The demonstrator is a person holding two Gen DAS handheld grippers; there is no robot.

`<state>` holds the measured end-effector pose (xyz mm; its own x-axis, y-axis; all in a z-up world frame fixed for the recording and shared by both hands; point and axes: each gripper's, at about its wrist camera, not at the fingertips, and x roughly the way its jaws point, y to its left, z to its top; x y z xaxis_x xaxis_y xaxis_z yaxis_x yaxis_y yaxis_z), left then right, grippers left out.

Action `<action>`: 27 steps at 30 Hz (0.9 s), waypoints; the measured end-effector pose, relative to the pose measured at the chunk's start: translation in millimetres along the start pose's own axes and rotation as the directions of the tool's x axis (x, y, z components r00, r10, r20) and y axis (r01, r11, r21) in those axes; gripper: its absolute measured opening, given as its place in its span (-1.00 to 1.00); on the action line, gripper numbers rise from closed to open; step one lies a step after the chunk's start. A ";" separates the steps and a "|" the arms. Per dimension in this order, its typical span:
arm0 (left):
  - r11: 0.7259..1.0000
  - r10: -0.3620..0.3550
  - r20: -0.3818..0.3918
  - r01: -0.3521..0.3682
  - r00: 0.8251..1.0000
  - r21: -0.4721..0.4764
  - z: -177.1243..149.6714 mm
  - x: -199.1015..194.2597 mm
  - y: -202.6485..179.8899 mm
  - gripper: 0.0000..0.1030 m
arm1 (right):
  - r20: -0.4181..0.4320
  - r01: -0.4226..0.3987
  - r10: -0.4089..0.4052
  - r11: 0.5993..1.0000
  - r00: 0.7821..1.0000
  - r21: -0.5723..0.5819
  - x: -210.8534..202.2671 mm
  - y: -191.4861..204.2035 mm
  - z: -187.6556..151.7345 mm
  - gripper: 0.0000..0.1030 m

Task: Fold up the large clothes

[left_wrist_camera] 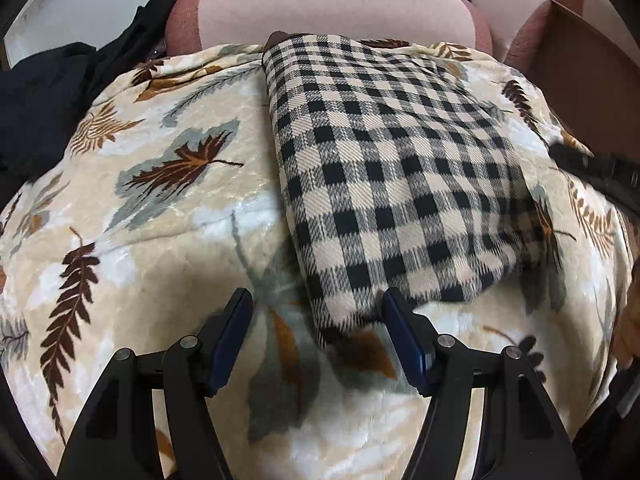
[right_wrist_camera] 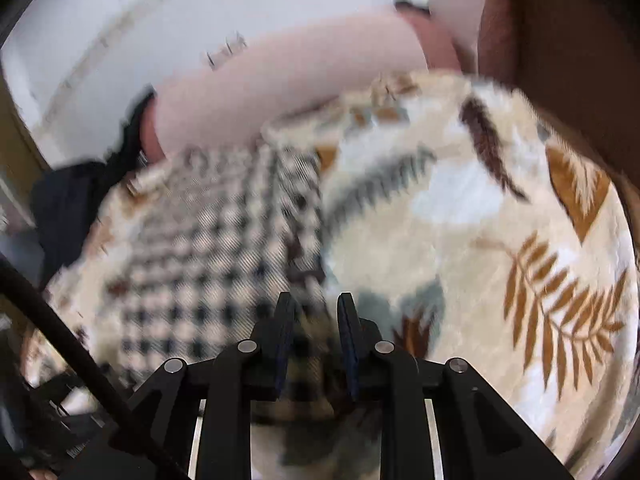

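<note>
A black-and-cream checked garment (left_wrist_camera: 384, 168) lies folded in a long flat shape on a leaf-print blanket (left_wrist_camera: 152, 216). My left gripper (left_wrist_camera: 316, 312) is open and empty, just above the garment's near corner, with the jaws wide apart on either side of it. In the blurred right wrist view the same garment (right_wrist_camera: 200, 264) lies to the left and ahead. My right gripper (right_wrist_camera: 314, 308) is partly open with a narrow gap, over the garment's near right edge, holding nothing that I can see.
The blanket (right_wrist_camera: 480, 240) covers a pink and brown sofa (left_wrist_camera: 320, 12). Dark clothes (left_wrist_camera: 48, 92) are heaped at the left end. A brown armrest (left_wrist_camera: 592, 60) rises at the right. A black cable (right_wrist_camera: 80, 360) crosses the lower left of the right wrist view.
</note>
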<state>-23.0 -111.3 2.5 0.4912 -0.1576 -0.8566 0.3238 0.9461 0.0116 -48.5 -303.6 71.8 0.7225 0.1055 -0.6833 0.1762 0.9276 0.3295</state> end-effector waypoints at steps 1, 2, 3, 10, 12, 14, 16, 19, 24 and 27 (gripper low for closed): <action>1.000 0.002 0.005 -0.002 1.000 0.002 -2.0 -2.5 -1.3 0.29 | 0.003 -0.034 0.034 0.999 0.999 -0.009 1.4 5.7 0.6 -0.58; 1.000 0.005 0.012 -0.005 1.000 0.004 -4.1 -5.6 -2.4 0.29 | -0.009 -0.080 0.080 0.997 0.997 -0.021 6.6 13.0 -0.9 -0.58; 1.000 0.012 0.020 -0.013 1.000 0.005 -6.6 -8.8 -3.9 0.29 | -0.042 -0.137 0.135 0.990 0.990 -0.038 16.0 23.1 -4.4 -0.58; 0.999 0.035 0.039 -0.035 0.999 -0.018 -16.6 -25.0 -4.3 0.29 | -0.278 -0.311 0.294 0.950 0.914 -0.018 72.6 48.9 -22.5 -0.57; 0.999 0.047 0.044 -0.046 0.998 -0.023 -17.6 -27.8 -1.5 0.29 | -0.292 -0.267 0.261 0.964 0.920 0.018 69.2 37.5 -17.3 -0.58; 0.998 0.054 0.044 -0.052 0.998 -0.035 -18.1 -28.5 1.7 0.29 | -0.248 -0.114 0.105 0.993 0.963 -0.021 58.4 22.2 -13.0 -0.58; 0.997 0.056 0.042 -0.054 0.998 -0.048 -19.0 -28.4 4.1 0.29 | -0.190 -0.008 -0.002 0.999 0.982 -0.053 47.6 10.2 -11.1 -0.58; 0.996 0.076 0.029 -0.075 0.997 -0.054 -22.0 -24.8 4.3 0.29 | -0.117 -0.068 0.067 0.998 0.991 -0.005 34.4 5.3 -3.6 -0.53; 0.993 0.114 0.001 -0.114 0.994 -0.039 -30.6 -17.7 1.6 0.29 | -0.219 -0.177 0.156 0.981 0.963 -0.083 50.3 40.8 -18.0 -0.53; 0.992 0.121 -0.018 -0.121 0.993 -0.038 -34.5 -13.1 2.8 0.29 | -0.248 -0.039 -0.011 0.980 0.969 -0.197 58.9 47.0 -26.1 -0.54</action>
<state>-56.4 -96.9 -4.0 0.5124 -0.0373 -0.8580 0.2310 0.9682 0.0959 -15.1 -244.4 30.0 0.5324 0.1804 -0.8270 0.0132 0.9751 0.2212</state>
